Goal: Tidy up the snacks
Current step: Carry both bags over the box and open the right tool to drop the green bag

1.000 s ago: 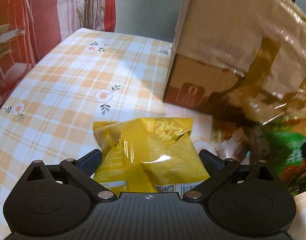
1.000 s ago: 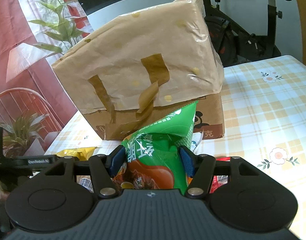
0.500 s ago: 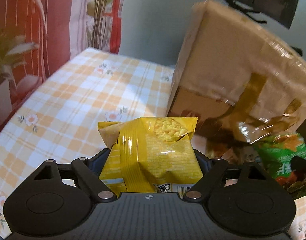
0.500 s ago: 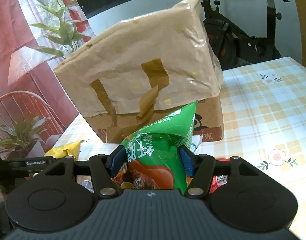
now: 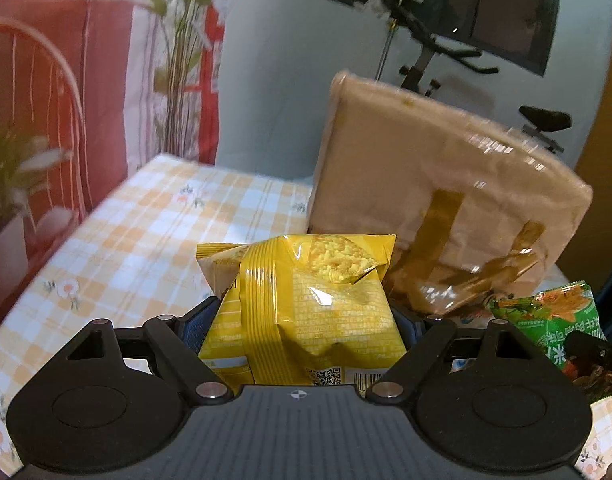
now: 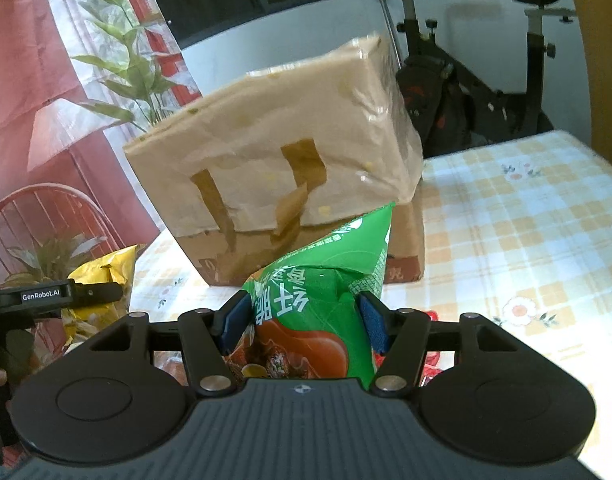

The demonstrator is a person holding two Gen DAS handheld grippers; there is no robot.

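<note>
The left tongs (image 5: 303, 322) are clenched on a yellow snack bag (image 5: 306, 304), lifted off the checked counter (image 5: 145, 232) in front of the cardboard box (image 5: 446, 200). The right tongs (image 6: 301, 320) grip a green snack bag (image 6: 330, 280), also just before that box.

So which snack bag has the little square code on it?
The yellow bag, held in the left tongs; the green bag shows none.

A big box (image 6: 277, 168) sits on the table (image 6: 526, 216). In front of it are two snack bags. One bag (image 5: 301, 308) is on the left, the other bag (image 6: 318, 300) on the right. An exercise bike (image 6: 486, 92) stands behind the table.
</note>
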